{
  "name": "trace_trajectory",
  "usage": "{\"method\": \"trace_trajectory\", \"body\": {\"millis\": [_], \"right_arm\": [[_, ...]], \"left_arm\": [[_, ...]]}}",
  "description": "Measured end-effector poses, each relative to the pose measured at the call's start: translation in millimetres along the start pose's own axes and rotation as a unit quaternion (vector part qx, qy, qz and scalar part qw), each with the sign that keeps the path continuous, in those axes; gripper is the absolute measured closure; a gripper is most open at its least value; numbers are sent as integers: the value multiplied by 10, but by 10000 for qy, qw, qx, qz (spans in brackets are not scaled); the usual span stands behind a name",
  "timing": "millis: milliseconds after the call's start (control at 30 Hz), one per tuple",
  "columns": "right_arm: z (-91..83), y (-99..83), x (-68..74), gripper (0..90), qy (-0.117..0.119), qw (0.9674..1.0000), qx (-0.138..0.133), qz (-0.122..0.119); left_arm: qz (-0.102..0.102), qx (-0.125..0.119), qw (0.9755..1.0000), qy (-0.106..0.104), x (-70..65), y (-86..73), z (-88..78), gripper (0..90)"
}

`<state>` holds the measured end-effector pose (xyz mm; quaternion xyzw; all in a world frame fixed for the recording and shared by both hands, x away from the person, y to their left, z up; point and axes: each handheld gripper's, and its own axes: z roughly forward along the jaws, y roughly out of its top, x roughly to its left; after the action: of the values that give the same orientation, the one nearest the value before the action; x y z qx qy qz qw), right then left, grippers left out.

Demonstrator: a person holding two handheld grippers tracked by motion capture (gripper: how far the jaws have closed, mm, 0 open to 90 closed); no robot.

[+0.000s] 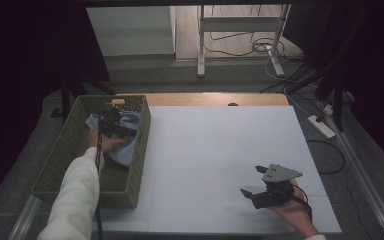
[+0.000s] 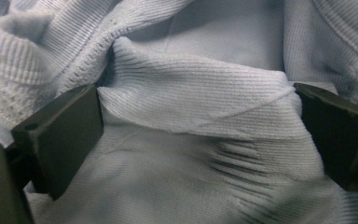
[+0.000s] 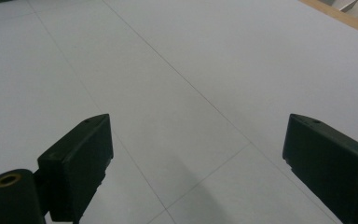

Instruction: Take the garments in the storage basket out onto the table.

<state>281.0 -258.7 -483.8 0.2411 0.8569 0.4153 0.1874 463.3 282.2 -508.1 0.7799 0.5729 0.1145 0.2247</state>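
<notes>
I have the left gripper (image 1: 114,123) down in the woven basket (image 1: 65,150) at the left edge of the surface (image 1: 220,150), because the pale blue knit garment (image 2: 200,93) lies bunched inside it and that is what I am after. Its jaws stand wide apart, straddling a raised fold of the knit (pressing into it, but not yet pinching, I judge). The right gripper (image 1: 260,186) waits low over the bare white surface near the front right, jaws spread wide and holding nothing, presumably ready to take a corner once the garment comes out.
</notes>
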Motion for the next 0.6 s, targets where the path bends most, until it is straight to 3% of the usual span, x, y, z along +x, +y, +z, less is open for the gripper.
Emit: {"method": "trace_trajectory", "body": {"millis": [333,433,533,600], "right_arm": [[6,5,-1,88,-15,10000,21,-17],[8,7,0,88,-17,10000,22,-22],[16,9,3,88,-7,10000,17,-24],[16,9,3,88,-7,10000,19,-25]], "left_arm": [[70,-75,9995,-301,35,-27,32,171],[35,-62,9993,-371,34,-29,24,243],[115,-46,9989,-447,40,-33,10,378],[143,-28,9988,-460,51,-37,7,399]]}}
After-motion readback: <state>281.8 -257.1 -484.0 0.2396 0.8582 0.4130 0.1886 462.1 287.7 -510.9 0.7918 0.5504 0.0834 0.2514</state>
